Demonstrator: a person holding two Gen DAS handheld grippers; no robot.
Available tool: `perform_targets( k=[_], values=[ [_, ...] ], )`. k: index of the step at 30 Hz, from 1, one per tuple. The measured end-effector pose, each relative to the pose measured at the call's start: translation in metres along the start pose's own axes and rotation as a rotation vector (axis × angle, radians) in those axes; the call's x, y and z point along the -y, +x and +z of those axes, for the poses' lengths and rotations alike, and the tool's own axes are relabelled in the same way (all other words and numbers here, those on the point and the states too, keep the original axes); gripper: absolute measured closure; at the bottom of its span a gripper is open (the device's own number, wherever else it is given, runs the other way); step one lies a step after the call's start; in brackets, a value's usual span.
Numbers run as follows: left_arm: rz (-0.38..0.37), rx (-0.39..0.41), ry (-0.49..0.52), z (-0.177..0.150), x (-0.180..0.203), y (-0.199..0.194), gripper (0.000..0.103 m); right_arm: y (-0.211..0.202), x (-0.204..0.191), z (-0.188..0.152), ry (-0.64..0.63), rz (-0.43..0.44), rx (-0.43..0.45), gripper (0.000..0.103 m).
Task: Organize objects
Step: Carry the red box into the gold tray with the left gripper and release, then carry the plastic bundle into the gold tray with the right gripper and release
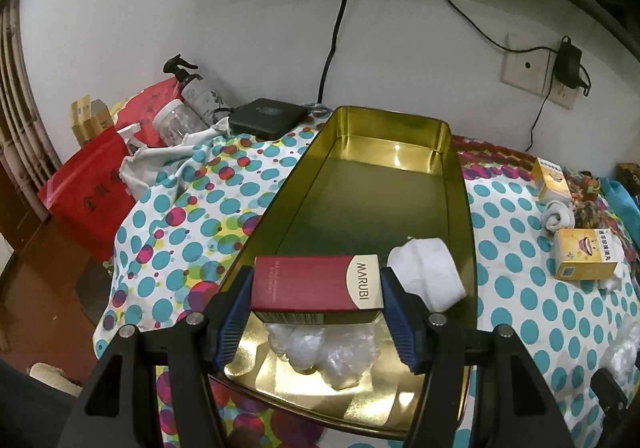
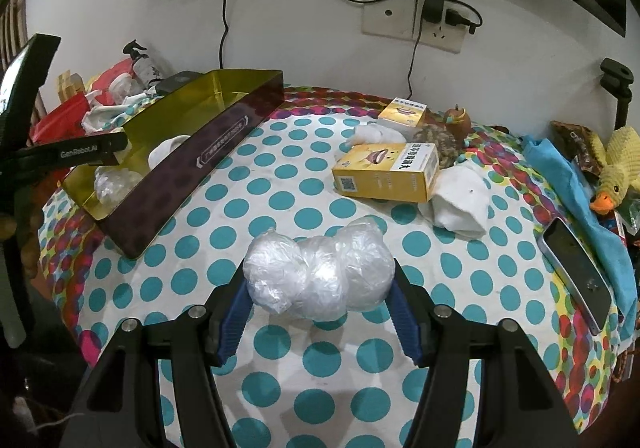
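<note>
My left gripper (image 1: 314,290) is shut on a dark red MARUBI box (image 1: 316,284), held over the near end of a long gold tin tray (image 1: 360,184). In the tray lie a white rolled cloth (image 1: 426,276) and a crumpled clear plastic bundle (image 1: 324,348). My right gripper (image 2: 320,288) is shut on a crumpled clear plastic bundle (image 2: 318,276), held above the polka-dot tablecloth (image 2: 280,200). The tray (image 2: 188,156) stands to its left. Two yellow boxes (image 2: 386,168) (image 2: 402,114) and white cloths (image 2: 460,204) lie ahead on the right.
A red bag (image 1: 92,192), a spray bottle (image 1: 196,88), a jar (image 1: 178,120) and a black device (image 1: 266,116) crowd the far left. A phone (image 2: 576,272), a blue cloth (image 2: 560,176) and a plush duck (image 2: 614,172) lie at the right edge. Cables hang down the wall.
</note>
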State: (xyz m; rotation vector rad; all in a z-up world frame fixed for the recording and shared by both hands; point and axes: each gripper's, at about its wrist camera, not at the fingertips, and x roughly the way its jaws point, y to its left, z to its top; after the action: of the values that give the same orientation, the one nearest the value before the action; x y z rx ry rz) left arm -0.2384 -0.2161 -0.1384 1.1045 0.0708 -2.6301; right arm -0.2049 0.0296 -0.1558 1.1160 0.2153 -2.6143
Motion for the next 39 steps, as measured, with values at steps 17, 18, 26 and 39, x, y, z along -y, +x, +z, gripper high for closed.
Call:
perform_targets(
  k=[17, 18, 26, 39],
  values=[
    [-0.009, -0.002, 0.027, -0.0020, 0.0069, 0.0019, 0.037, -0.0014, 0.0025, -0.0006, 0.008, 0.007, -0.003, 0.042],
    [0.000, 0.000, 0.033, -0.0022, 0.0080, 0.0020, 0.034, -0.0015, 0.0025, -0.0004, 0.007, 0.006, -0.002, 0.042],
    [-0.002, 0.028, 0.024, -0.0020, 0.0063, -0.0025, 0.022, 0.0001, 0.0003, 0.0009, 0.002, 0.002, -0.003, 0.042],
    [-0.003, 0.025, 0.025, -0.0055, 0.0045, -0.0035, 0.022, 0.0012, -0.0057, 0.0051, -0.011, 0.007, 0.002, 0.042]
  ],
)
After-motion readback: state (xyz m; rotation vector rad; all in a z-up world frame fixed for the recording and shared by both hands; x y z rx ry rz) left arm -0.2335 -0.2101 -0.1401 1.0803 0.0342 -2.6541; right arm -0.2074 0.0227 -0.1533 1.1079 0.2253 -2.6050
